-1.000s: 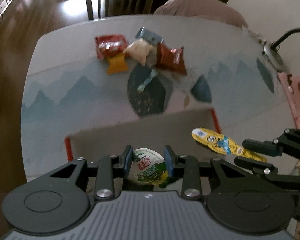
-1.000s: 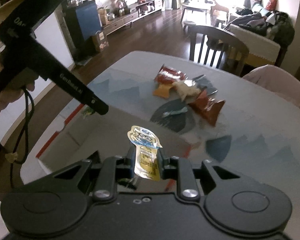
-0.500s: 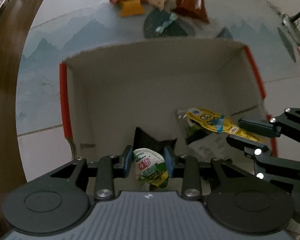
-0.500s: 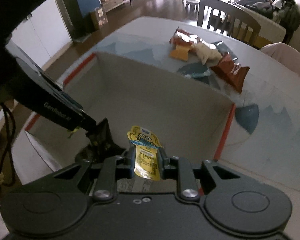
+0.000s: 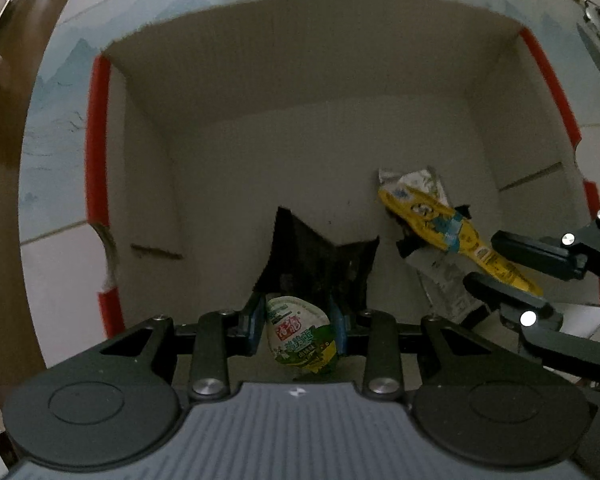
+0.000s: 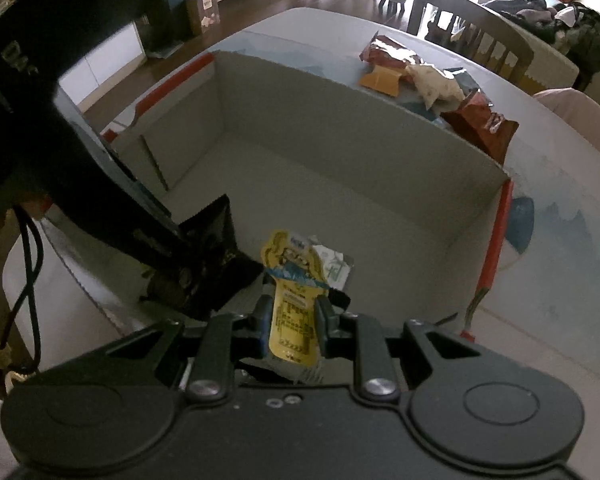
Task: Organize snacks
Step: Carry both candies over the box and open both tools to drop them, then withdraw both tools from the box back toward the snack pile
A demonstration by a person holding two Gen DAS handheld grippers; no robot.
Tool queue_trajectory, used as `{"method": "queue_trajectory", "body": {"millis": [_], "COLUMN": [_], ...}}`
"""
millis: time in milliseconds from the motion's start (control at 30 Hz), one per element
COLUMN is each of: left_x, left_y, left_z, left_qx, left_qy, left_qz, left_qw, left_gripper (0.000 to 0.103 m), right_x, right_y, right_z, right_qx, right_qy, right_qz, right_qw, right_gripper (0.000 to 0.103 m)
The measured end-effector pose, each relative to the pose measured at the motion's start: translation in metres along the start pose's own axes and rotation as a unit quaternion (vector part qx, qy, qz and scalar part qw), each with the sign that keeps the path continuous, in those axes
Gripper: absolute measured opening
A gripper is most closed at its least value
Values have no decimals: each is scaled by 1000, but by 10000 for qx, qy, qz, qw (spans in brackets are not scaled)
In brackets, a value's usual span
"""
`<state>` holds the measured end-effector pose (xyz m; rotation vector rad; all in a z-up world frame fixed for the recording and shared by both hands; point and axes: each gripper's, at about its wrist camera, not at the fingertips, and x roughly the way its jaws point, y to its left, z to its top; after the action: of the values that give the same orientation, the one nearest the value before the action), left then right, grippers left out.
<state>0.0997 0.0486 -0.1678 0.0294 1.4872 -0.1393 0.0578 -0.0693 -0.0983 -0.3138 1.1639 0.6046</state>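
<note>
My left gripper (image 5: pixel 298 322) is shut on a green and white egg-shaped snack pack (image 5: pixel 300 334) and holds it low inside an open cardboard box (image 5: pixel 300 40) with red-taped flaps. My right gripper (image 6: pixel 294 316) is shut on a long yellow snack packet (image 6: pixel 294 292), also inside the box; the packet shows in the left wrist view (image 5: pixel 448 232) too. A black snack bag (image 5: pixel 320 260) lies on the box floor under my left gripper. A white wrapper (image 6: pixel 334 266) lies under the yellow packet.
Several loose snack packs lie on the table beyond the box: a red one (image 6: pixel 384 54), an orange one (image 6: pixel 380 80), a white one (image 6: pixel 436 84) and a brown one (image 6: pixel 480 124). A chair (image 6: pixel 472 28) stands at the far table edge.
Both grippers have moved forward and down from above the near box edge into the box, each still holding its snack. The loose snacks have slid toward the top of the views.
</note>
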Motion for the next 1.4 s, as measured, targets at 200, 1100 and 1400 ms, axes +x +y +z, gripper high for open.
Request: {"method": "queue_trajectory", "body": {"millis": [200, 1100, 1400], "left_x": [1, -68, -111], "left_y": [-1, -4, -9], "left_z": [0, -16, -14], "left_qx": [-16, 78, 174], "left_qy": [-40, -904, -1466], "left_qz": [5, -118, -276], "left_qw": [10000, 9958, 9887], "left_gripper": [34, 44, 45], "right_x": [2, -44, -71], "right_y": [-6, -31, -38], "right_z": [-1, -5, 3], "right_qx": [255, 1134, 1092], "right_qy": [67, -629, -1198], "right_qz": [104, 902, 647], "right_qw": [9996, 9874, 9846], "right_gripper": [22, 25, 26]}}
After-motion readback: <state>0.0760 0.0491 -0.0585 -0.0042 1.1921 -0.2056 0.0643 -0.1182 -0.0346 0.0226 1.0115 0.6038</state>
